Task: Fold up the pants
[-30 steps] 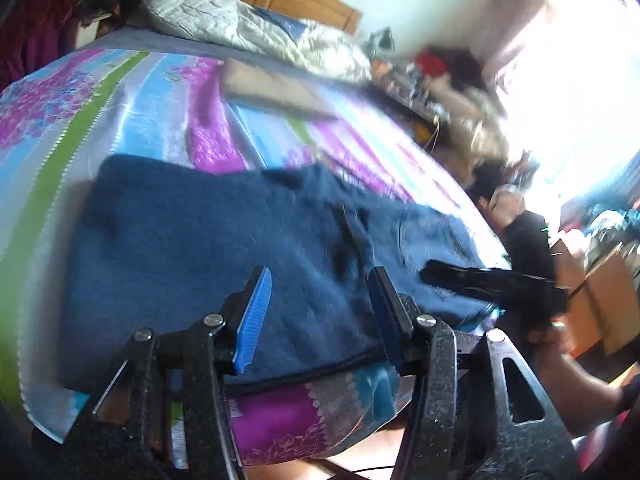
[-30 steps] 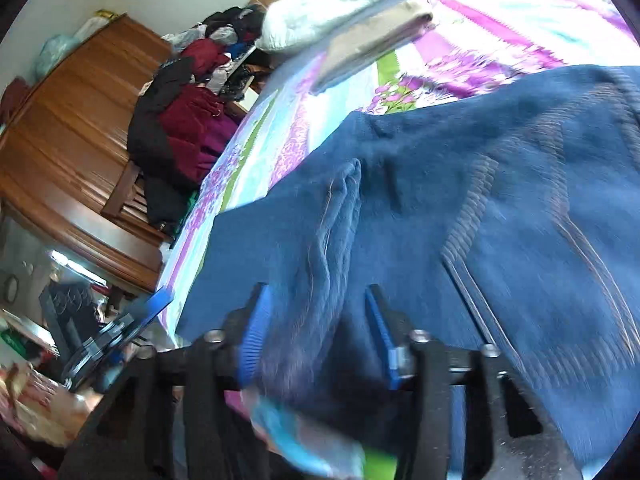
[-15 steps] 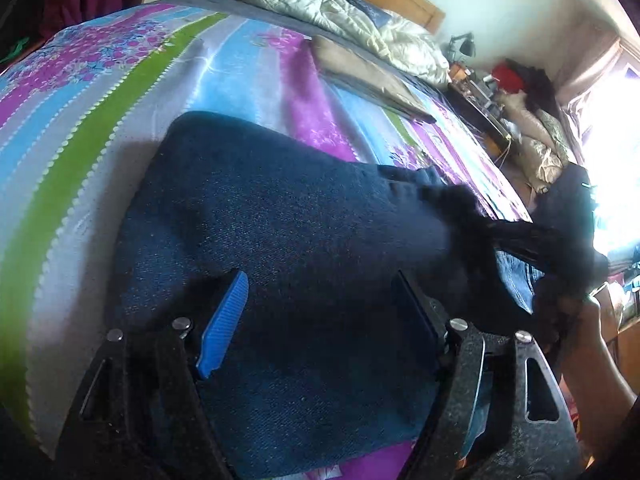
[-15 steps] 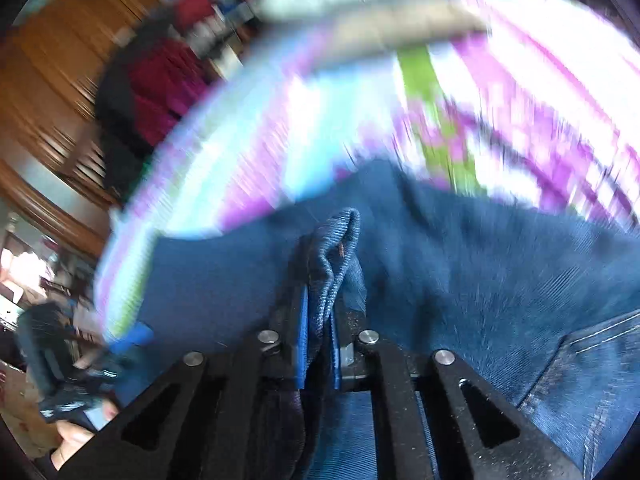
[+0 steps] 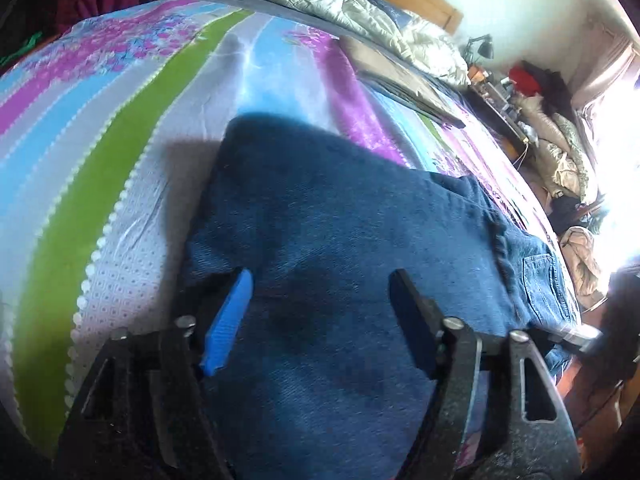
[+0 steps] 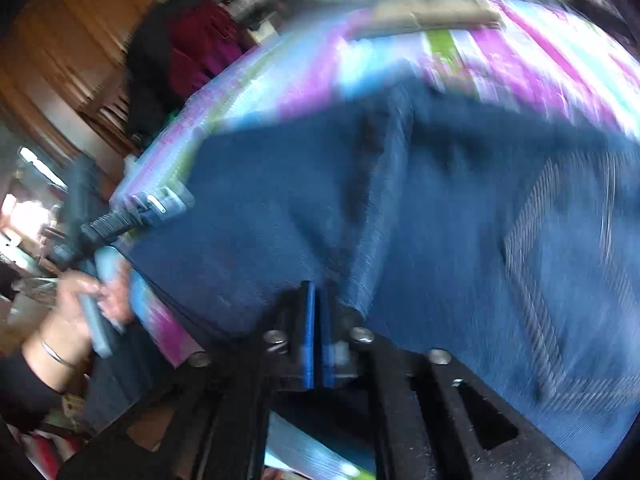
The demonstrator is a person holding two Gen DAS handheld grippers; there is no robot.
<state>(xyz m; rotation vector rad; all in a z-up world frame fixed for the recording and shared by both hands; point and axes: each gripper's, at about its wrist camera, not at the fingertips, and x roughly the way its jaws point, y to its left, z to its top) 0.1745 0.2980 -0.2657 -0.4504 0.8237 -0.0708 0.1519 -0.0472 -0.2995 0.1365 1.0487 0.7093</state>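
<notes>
Dark blue denim pants [image 5: 360, 240] lie folded on the striped bed sheet [image 5: 120, 160]. A leg hem [image 5: 502, 248] lies across the seat with its back pocket [image 5: 540, 276]. My left gripper [image 5: 320, 312] hovers open over the folded leg part, nothing between its blue pad [image 5: 228, 320] and the black finger. In the blurred right wrist view my right gripper [image 6: 318, 292] is shut, pads together. The hem ridge [image 6: 380, 200] of the pants [image 6: 480, 240] runs straight into its tips, which pinch the near corner.
A crumpled white quilt [image 5: 340, 4] and a flat tan item [image 5: 400, 76] lie at the head of the bed. Clothes pile up beside the window [image 5: 560, 152] and on a chair [image 6: 192, 52]. A hand [image 6: 76, 304] holds the left gripper at the bed's edge.
The left gripper moved lower over the pants and stayed open. The right gripper shut on the hem fold, then pulled back toward the bed's near edge; the denim now meets only its tips.
</notes>
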